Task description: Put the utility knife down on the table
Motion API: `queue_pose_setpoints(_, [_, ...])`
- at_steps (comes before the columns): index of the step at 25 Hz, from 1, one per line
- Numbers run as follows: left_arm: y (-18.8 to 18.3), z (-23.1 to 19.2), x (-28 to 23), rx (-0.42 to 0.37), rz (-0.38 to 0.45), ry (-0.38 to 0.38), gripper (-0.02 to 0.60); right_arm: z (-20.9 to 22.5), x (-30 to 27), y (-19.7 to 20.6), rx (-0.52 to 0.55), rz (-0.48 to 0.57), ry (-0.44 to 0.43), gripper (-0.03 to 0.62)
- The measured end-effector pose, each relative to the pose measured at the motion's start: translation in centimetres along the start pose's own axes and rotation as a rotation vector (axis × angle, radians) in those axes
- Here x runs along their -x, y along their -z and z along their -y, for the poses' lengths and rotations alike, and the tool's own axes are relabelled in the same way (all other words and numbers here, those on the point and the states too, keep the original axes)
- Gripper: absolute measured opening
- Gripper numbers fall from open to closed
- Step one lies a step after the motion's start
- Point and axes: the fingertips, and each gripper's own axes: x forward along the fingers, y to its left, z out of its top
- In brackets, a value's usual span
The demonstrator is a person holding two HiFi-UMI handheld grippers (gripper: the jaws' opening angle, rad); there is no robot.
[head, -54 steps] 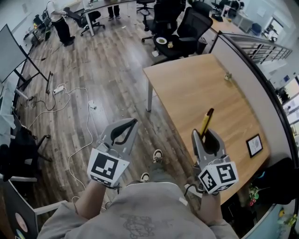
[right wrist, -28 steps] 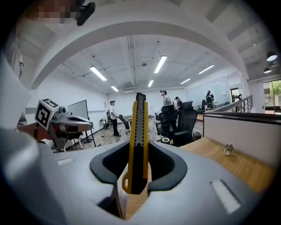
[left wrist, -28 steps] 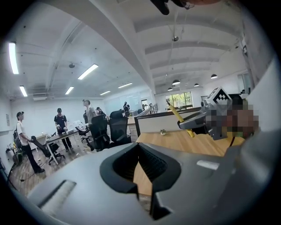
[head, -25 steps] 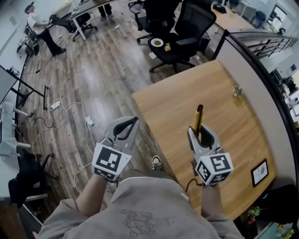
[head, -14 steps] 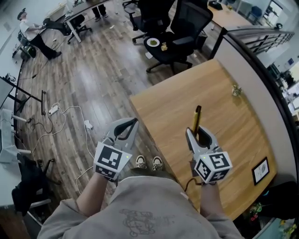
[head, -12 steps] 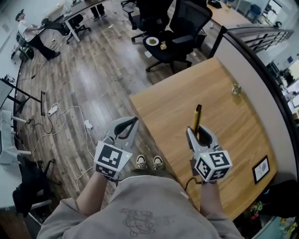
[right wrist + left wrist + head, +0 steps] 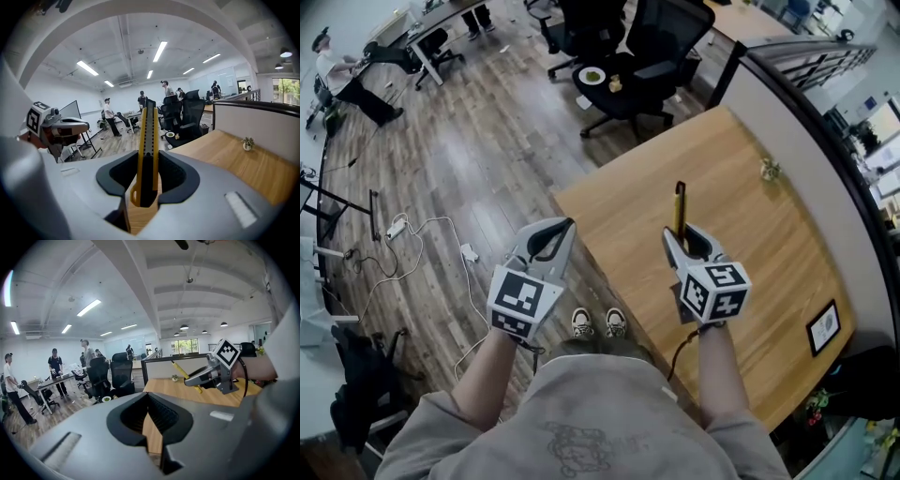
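Head view: knife [image 7: 679,201] in right gripper [image 7: 682,236]

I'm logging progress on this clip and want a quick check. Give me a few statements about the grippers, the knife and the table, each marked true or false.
1. The right gripper is shut on the utility knife. True.
2. The utility knife lies flat on the table. False: it is held above the table, sticking forward out of the right gripper's jaws.
3. The left gripper holds nothing. True: its jaws are together with nothing between them.
4. The left gripper grips the knife's far end. False: it is off to the left, apart from the knife.
5. A small plant stands on the table near the partition. True.
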Motion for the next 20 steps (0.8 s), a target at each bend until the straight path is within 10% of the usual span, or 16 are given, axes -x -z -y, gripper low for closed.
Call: queue_pose_setpoints(20, [13.8,-3.1,-7.7,0.204,-0.17,0.023,0.0,5.4,-14.2,17.7,-0.18,-0.463,0.165,0.137])
